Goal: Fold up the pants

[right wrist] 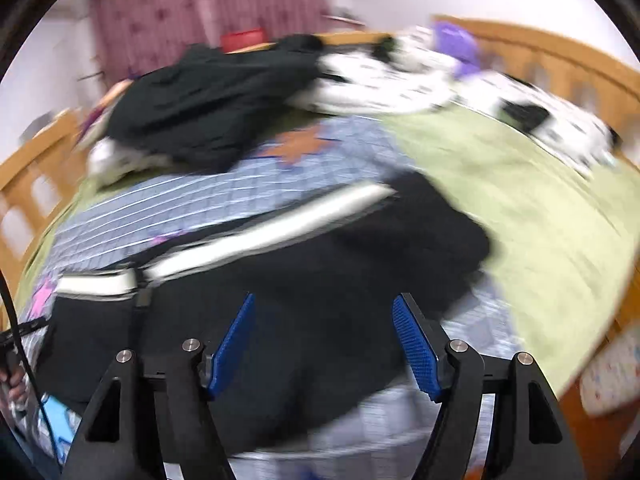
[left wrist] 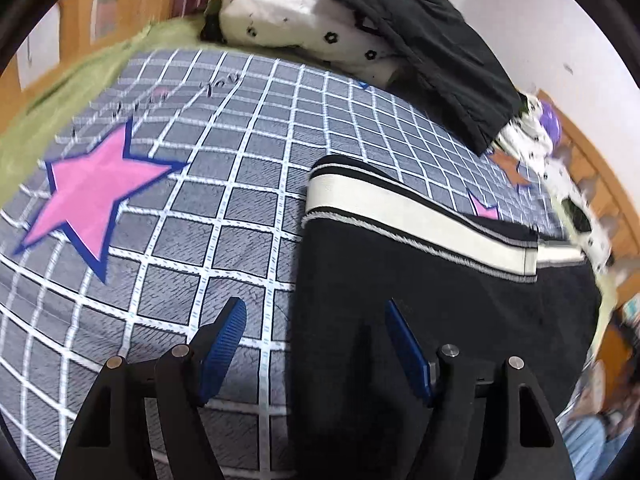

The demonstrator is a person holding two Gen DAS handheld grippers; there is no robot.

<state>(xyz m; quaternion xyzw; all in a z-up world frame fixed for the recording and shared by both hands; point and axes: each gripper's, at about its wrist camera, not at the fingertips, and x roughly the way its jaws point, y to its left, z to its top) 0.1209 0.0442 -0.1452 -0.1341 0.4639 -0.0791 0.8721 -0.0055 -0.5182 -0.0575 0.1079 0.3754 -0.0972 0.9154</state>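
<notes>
Here, black pants (left wrist: pixel 420 280) on checked quilt (left wrist: pixel 224 200), dark jacket (left wrist: pixel 432 48) beyond, both tongs (left wrist: pixel 314 344) (right wrist: pixel 324 340) apart, empty

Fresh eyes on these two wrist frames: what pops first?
The big pink star on the grey checked bedsheet, left of the black pants with their white waistband. Both grippers, left and right, hang open above the pants. A black garment tops the pile behind.

We count one pair of black pants (left wrist: pixel 420 280), one dark jacket (left wrist: pixel 432 48), two pink stars (left wrist: pixel 92 200) and one orange star (left wrist: pixel 514 170) on one bed (left wrist: pixel 240 152).
</notes>
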